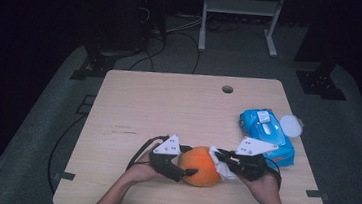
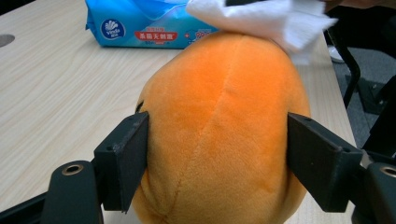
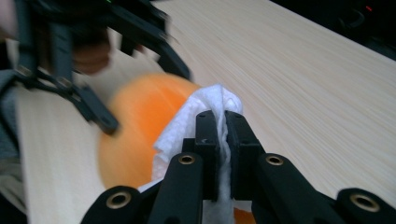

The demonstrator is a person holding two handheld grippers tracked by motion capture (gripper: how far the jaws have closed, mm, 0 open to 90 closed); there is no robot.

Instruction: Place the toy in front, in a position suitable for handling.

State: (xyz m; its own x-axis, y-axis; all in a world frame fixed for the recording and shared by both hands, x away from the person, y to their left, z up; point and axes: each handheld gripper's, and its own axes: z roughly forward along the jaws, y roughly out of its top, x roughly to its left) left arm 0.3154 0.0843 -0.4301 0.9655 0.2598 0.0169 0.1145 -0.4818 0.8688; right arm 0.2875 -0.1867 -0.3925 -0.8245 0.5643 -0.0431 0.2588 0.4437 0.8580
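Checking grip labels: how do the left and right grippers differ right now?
The left gripper has its jaws spread wide, one on each side of the orange plush toy; the right gripper is pinched nearly closed on a thin white wipe. The left steadies the toy on the table; the right presses the wipe against the toy. Both are black, hand-held and meet at the toy.

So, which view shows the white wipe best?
The right gripper view: the wipe is close, pinched between the shut jaws, against the orange plush. The left gripper view shows it lying on the plush; the high view shows a small white patch.
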